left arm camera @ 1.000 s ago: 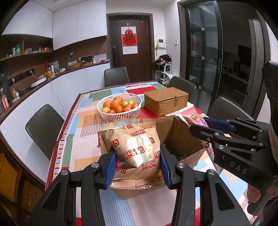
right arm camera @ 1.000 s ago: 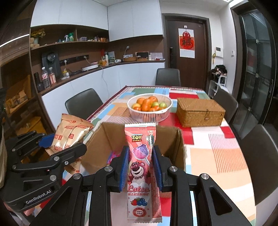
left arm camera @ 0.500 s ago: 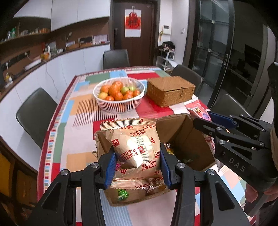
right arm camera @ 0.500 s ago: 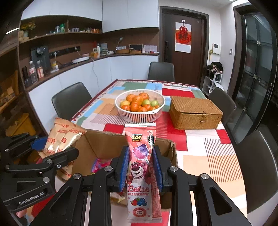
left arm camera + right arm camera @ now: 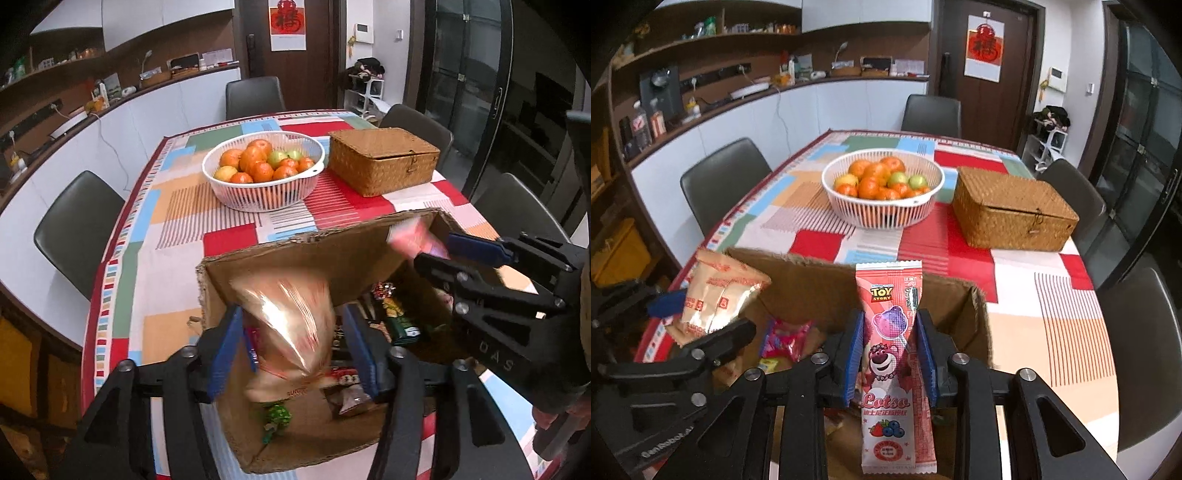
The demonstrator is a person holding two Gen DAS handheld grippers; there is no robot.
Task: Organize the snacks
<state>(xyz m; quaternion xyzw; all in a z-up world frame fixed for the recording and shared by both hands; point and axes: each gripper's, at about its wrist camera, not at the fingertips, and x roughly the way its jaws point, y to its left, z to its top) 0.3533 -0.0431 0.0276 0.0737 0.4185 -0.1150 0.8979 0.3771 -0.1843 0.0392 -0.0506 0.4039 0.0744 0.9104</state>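
An open cardboard box [image 5: 321,254] stands on the table with several snacks inside. My left gripper [image 5: 293,345] is over the box with its jaws spread wide; the tan Fortune Biscuits bag [image 5: 291,325] is blurred between them, dropping into the box. It also shows in the right wrist view [image 5: 716,295]. My right gripper [image 5: 890,354] is shut on a pink Lotso snack packet [image 5: 892,350], upright above the box's [image 5: 809,280] near right part. The right gripper also shows in the left wrist view [image 5: 436,254].
A white basket of oranges and green fruit [image 5: 264,171] and a shut wicker box [image 5: 382,158] stand behind the cardboard box on the patchwork tablecloth [image 5: 155,236]. Dark chairs [image 5: 77,221] ring the table. A counter runs along the left wall.
The left gripper has moved over the box and opened; the biscuit bag has slipped from its pads and is falling. The right gripper, still holding the Lotso packet, has come closer over the box.
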